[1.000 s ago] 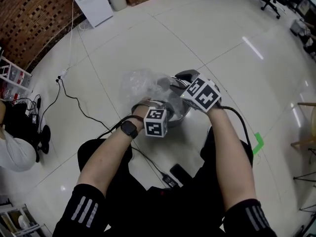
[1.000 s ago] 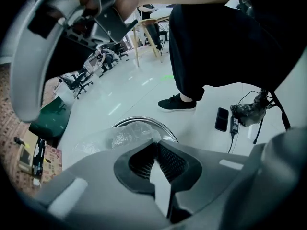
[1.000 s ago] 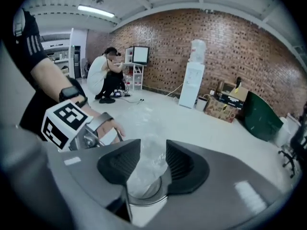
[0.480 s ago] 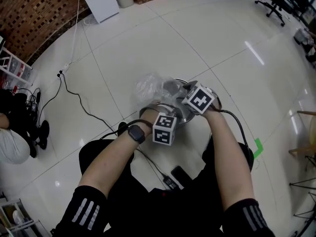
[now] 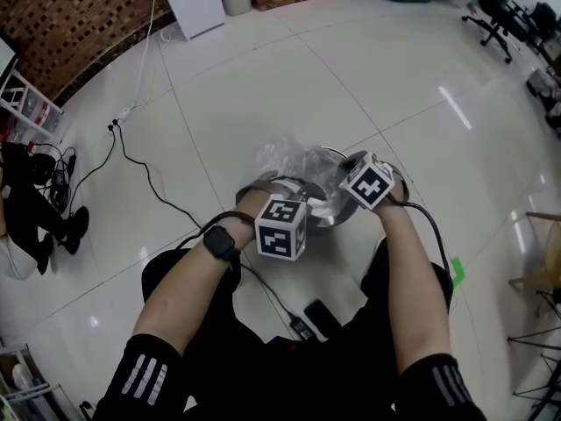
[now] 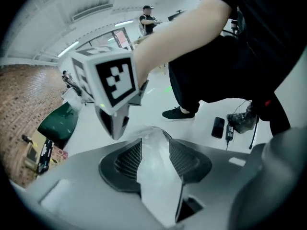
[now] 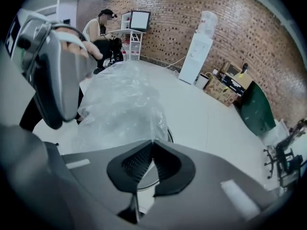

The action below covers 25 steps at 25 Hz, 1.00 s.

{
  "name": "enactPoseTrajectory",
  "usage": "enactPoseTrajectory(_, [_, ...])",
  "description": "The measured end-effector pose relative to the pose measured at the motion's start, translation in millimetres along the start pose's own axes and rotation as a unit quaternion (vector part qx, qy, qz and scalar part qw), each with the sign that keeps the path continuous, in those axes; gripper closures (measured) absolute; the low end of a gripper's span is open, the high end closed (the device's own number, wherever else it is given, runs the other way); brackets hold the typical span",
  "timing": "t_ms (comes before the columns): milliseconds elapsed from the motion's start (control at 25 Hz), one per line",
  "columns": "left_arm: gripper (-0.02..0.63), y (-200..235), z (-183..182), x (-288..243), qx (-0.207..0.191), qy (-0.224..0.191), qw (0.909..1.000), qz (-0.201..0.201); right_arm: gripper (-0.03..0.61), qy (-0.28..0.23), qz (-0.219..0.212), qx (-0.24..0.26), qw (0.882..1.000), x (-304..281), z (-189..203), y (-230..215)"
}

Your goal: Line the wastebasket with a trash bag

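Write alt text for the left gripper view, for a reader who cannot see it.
The left tool has just been opening its jaws, which stand apart around a fold of clear trash bag. Beyond, the right tool with its marker cube points down from the person's forearm above a pale floor.

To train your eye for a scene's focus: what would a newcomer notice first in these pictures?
The crumpled clear trash bag billows over the metal wastebasket on the floor, mid-frame in the head view. The left gripper, whose jaws have just been opening, has bag film between them. The right gripper has just closed at the bag's edge.
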<state>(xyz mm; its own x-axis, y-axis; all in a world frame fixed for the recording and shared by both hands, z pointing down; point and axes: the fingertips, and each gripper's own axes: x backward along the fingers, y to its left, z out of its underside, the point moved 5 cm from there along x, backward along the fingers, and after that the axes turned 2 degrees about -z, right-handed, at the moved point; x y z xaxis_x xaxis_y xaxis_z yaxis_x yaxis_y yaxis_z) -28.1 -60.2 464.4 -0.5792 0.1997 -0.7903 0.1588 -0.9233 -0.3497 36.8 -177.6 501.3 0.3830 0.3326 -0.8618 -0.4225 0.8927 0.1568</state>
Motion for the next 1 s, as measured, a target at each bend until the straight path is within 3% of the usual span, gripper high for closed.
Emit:
enactPoseTrajectory(160, [0.442,33,4,48,0.057,-0.023,0.9963,-0.061,0.571,-0.004,0.033,-0.001,0.999,23,1,-14])
enactPoseTrajectory(320, [0.429,67,52,61,0.152,0.046,0.9792,-0.126,0.571,-0.011,0.053,-0.007,0.998,43,3,-24])
enactPoseTrajectory(440, [0.373,72,77,50,0.200,0.075,0.9688,-0.126,0.571,-0.016,0.062,-0.005,0.998,51,3,-26])
enactPoseTrajectory(560, [0.369,71,71,42,0.205,0.070,0.9688,-0.121,0.571,-0.020,0.063,-0.004,0.998,55,0,-25])
enactPoseTrajectory(600, [0.392,71,67,40,0.196,0.075,0.9700,-0.122,0.571,-0.021,0.062,-0.002,0.998,56,0,-25])
enactPoseTrajectory(720, [0.592,70,63,33,0.177,0.093,0.9724,-0.120,0.571,-0.020,0.057,0.002,0.998,58,1,-24])
enactPoseTrajectory(760, [0.618,70,65,33,0.178,0.095,0.9720,-0.121,0.571,-0.018,0.055,0.003,0.998,57,3,-23])
enactPoseTrajectory(1000, [0.618,83,91,72,0.232,0.093,0.9567,-0.150,0.571,0.042,0.058,0.024,0.997,52,27,-27])
